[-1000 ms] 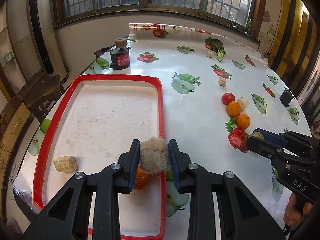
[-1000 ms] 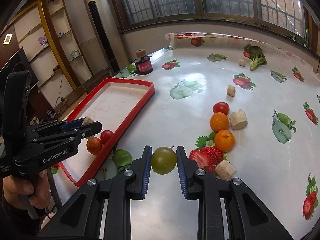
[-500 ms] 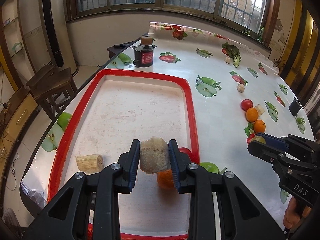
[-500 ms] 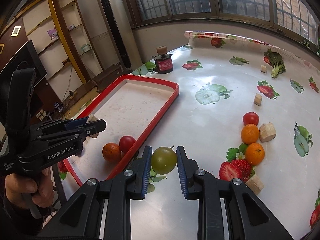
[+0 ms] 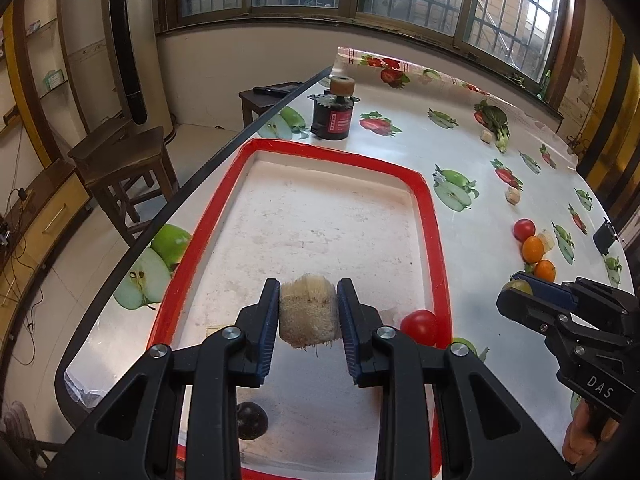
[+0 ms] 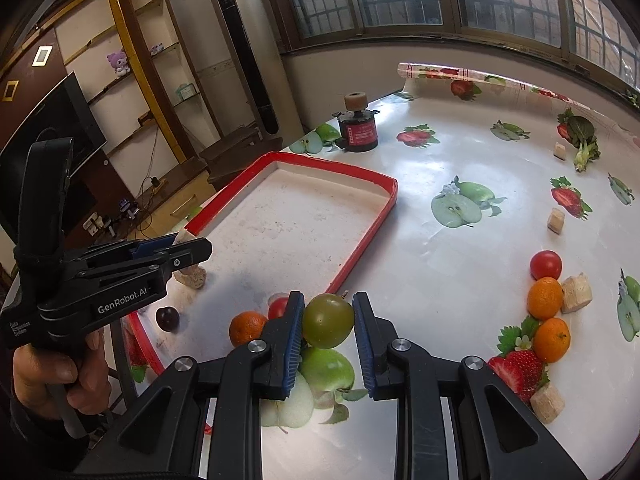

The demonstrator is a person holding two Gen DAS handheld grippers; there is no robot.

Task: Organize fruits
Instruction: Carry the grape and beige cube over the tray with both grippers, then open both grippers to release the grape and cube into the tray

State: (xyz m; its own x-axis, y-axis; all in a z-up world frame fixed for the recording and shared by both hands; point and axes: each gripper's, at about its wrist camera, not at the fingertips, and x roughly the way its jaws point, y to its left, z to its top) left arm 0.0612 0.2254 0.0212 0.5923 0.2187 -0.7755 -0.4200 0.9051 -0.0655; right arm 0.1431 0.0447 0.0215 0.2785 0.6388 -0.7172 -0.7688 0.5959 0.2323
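Green tomato (image 6: 328,321) is clamped in the right gripper (image 6: 327,340) just outside the red tray (image 6: 362,240), left gripper (image 5: 308,320) pinches a fibrous chunk (image 5: 307,316) over it, so I'd lower both well inside the rim before letting go.

"GenRobot.AI" stands on the left tool (image 6: 176,242); "DAS" stands on the right tool (image 5: 516,286).

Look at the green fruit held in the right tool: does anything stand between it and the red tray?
Only the tray's near rim. The green fruit in the right tool hangs beside it; an orange and red tomato lie just inside.
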